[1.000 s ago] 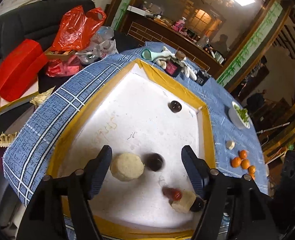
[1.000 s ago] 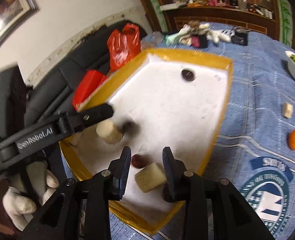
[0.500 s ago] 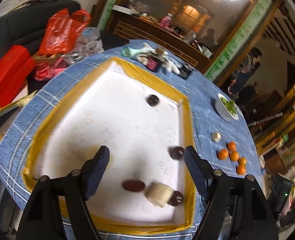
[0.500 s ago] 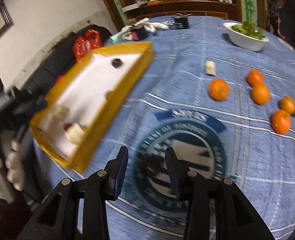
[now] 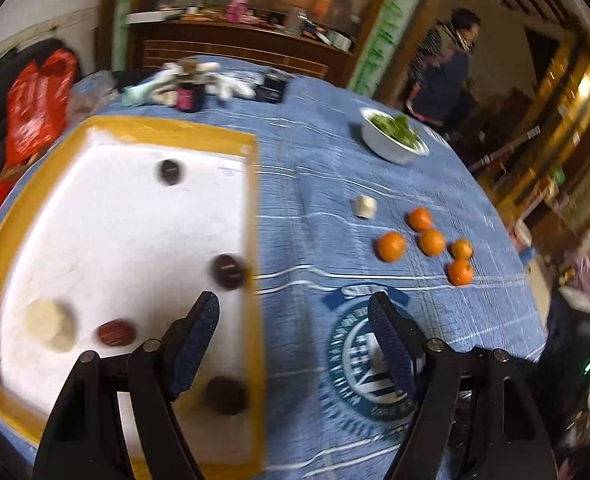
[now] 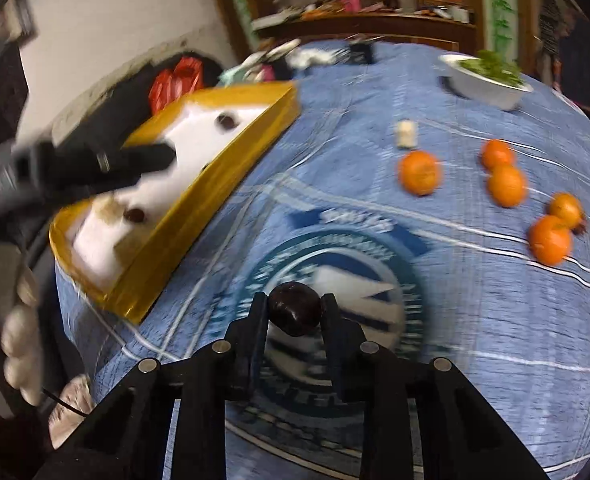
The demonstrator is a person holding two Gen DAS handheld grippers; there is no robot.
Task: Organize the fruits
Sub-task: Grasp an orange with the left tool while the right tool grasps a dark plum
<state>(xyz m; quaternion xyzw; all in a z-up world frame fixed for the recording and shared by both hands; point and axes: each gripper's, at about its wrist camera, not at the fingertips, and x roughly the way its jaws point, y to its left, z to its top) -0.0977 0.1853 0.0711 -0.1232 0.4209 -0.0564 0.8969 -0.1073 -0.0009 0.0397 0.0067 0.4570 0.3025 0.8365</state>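
My right gripper (image 6: 294, 311) is shut on a dark round fruit (image 6: 295, 313) and holds it above the blue tablecloth's round emblem (image 6: 335, 256). My left gripper (image 5: 295, 328) is open and empty, over the right edge of the yellow-rimmed white tray (image 5: 251, 216). The tray (image 6: 215, 168) holds several dark fruits (image 5: 228, 271), a reddish one (image 5: 114, 332) and a pale round piece (image 5: 51, 323). Several oranges (image 5: 391, 246) and a pale chunk (image 5: 364, 205) lie on the cloth to the right; the oranges (image 6: 420, 171) also show in the right wrist view.
A white bowl of greens (image 5: 393, 137) stands at the back right. Bottles and clutter (image 5: 191, 88) sit beyond the tray. Red bags (image 5: 35, 108) lie on a sofa at left. A person (image 5: 443, 68) stands in the doorway.
My right gripper closed on a dark fruit from the tray and carried it right, over the cloth emblem. My left gripper swung right from the tray's middle to its right edge.
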